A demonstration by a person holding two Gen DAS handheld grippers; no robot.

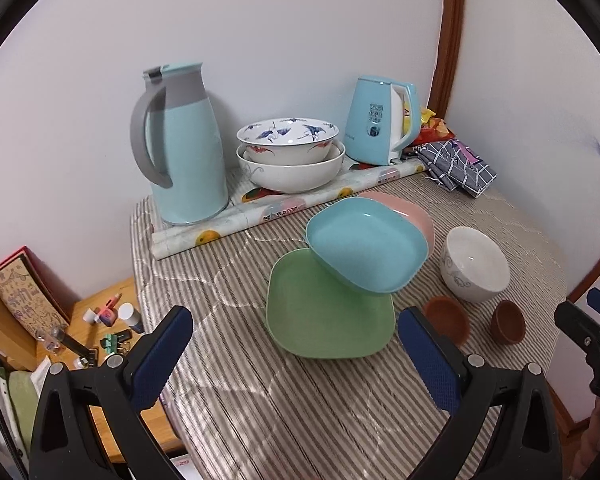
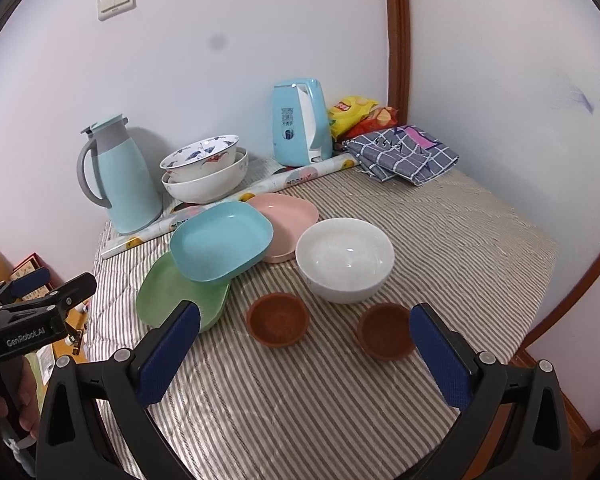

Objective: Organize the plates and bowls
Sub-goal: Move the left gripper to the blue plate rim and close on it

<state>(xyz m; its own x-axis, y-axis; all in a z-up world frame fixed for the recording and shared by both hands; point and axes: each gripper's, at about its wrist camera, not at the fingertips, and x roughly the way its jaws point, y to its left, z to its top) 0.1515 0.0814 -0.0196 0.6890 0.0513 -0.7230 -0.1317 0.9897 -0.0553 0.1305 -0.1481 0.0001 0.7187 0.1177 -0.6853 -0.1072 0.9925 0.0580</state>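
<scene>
On the striped table [image 2: 340, 400], near centre, three shallow square plates lie in a loose overlap: green plate [image 1: 324, 316] nearest, blue plate [image 1: 366, 246] tilted across its far edge, pink plate [image 2: 288, 216] behind the blue, which also overlaps it. Right of these stands a white bowl [image 2: 346, 260], with two small brown cups [image 2: 278, 320] near it, apart from one another. At the far left, against the wall, two patterned bowls [image 1: 290, 152] are already nested, between a flask [image 1: 180, 148] and a kettle [image 1: 380, 120].

Left gripper [image 1: 296, 360] hovers near the green plate, jaws spread wide, holding nothing. Right gripper [image 2: 306, 360] likewise gapes empty, just short of the cups.

Assessment: the plates look like light, stiff plastic, unlikely to break but smooth; a pinch on the raised rim is the sound hold. The blue plate, being tilted, offers its free edge most readily. The white bowl appears ceramic, heavier and fragile, glazed and slippery; grip its rim wall, one finger inside, and set it down gently. Cups are small; rim pinch again.
</scene>
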